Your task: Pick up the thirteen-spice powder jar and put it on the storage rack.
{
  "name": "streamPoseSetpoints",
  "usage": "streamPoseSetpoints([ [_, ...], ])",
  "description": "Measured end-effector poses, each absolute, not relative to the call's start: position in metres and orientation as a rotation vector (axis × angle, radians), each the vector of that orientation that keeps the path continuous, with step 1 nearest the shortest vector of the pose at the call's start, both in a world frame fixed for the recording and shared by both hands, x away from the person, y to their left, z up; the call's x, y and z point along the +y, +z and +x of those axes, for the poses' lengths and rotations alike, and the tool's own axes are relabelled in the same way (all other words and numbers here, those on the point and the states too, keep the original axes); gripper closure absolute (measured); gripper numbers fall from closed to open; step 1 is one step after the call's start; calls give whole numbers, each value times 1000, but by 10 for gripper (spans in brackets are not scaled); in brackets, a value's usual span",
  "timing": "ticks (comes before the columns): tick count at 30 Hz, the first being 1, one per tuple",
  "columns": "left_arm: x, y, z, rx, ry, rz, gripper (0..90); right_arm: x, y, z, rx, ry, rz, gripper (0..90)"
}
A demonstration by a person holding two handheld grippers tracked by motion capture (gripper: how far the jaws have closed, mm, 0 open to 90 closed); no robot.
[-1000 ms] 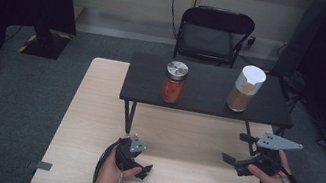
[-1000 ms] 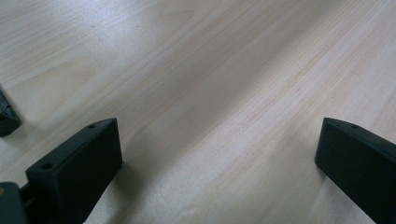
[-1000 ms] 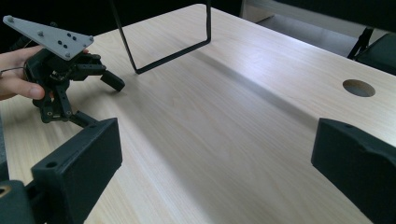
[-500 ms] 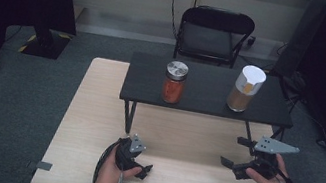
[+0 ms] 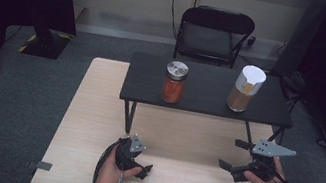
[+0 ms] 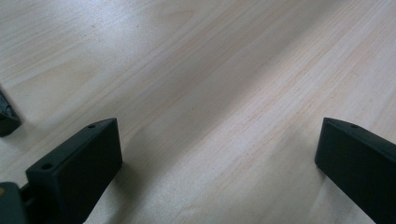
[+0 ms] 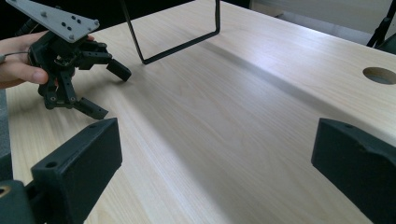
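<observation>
**Both hand-held grippers wait empty at the bench's near edge**

The left hand-held gripper [image 5: 138, 161] rests low on the wooden bench [image 5: 96, 110], jaws spread wide, holding nothing. The right hand-held gripper [image 5: 235, 157] hovers just above the bench, also wide open and empty. Well ahead, on a small black table [image 5: 200, 100], stand a jar of red contents [image 5: 174, 82] and a white-capped shaker [image 5: 246, 88]. This looks like the starting step; next, a reach forward seems needed.

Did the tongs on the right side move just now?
Yes. The right tongs slid back toward the person, away from the black shelf's legs, and a little inward. Their jaws stand open over the wooden table.
</observation>
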State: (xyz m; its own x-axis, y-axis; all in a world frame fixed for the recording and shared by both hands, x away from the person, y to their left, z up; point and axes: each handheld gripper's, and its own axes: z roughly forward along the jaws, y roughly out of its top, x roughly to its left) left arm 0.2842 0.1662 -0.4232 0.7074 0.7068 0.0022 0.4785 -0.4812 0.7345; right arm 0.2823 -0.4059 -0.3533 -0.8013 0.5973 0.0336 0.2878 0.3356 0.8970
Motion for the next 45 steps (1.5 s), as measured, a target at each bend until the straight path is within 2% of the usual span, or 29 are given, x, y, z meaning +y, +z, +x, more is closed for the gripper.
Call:
streamPoseSetpoints([
  [45,166,-423,284,898,396,2172,0,-406,-407,282,2389,1441,836,11],
])
